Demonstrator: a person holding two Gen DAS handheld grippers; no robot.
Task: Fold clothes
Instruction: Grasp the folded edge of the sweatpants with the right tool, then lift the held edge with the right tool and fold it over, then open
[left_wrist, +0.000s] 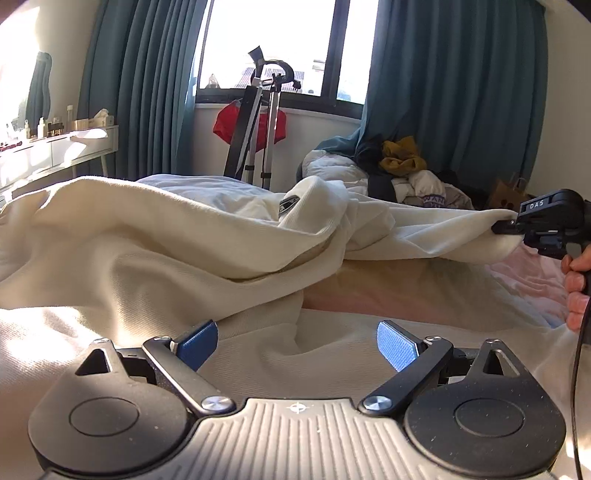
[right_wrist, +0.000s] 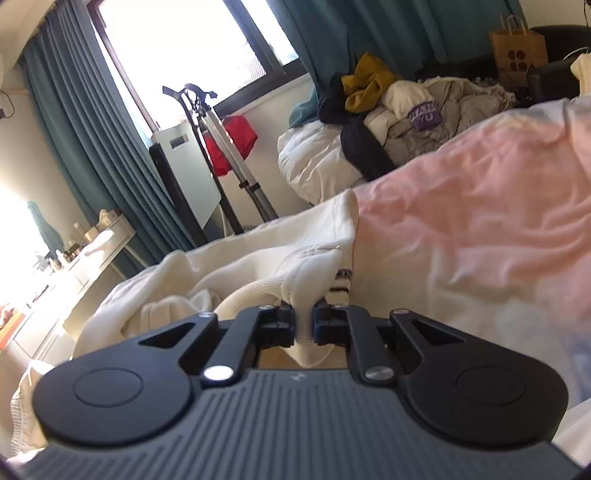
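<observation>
Pinching a bunched cuff of the cream sweatshirt (right_wrist: 258, 258), the right gripper (right_wrist: 304, 325) has its jaws closed on cloth, only a thin fold between them. That hold could slip if the pull sharpens, dropping the sleeve onto the pink bedsheet (right_wrist: 480, 206) to its right. The left gripper (left_wrist: 297, 341) hovers spread wide and empty over the sweatshirt's body just ahead of it; if it stays off the cloth, the whole garment may drag sideways instead of folding.
</observation>
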